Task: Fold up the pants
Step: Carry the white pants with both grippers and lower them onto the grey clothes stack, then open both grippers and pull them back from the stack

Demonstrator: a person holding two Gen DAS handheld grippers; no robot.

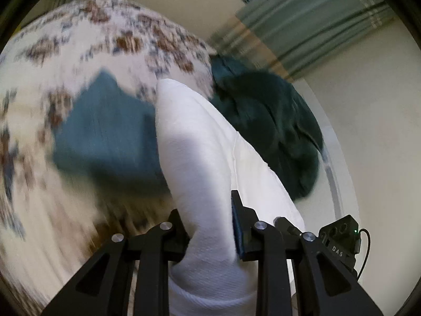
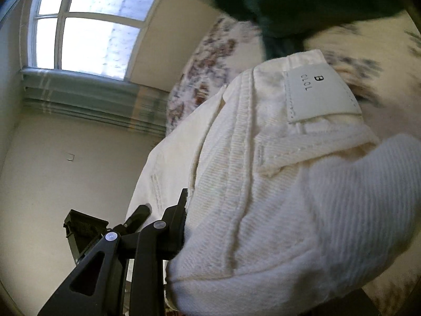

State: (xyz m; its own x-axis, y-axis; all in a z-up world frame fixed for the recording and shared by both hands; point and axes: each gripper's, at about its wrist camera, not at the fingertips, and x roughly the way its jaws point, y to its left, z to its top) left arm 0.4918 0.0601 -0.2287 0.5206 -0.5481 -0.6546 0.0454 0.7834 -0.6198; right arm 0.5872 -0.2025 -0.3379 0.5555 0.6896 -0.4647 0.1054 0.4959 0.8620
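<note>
The widest thing seen is a patterned bedcover, cream with brown and blue blotches, badly blurred in both wrist views. On it, in the left wrist view, a blue folded cloth is seen to the left and a dark green garment is heaped to the right. A window and a striped green-grey curtain are shown against a pale wall in the right wrist view. The white pants are held up off the bedcover between the two tools; they fill the middle of each view, and the waistband with a white label patch marked "B" is turned toward the right camera. The left gripper is pinched on a fold of the white cloth, which is pressed between its black fingers. The right gripper is likewise closed on the cloth near the waistband seam, though only one of its fingers can be seen, the other being covered by fabric.
</note>
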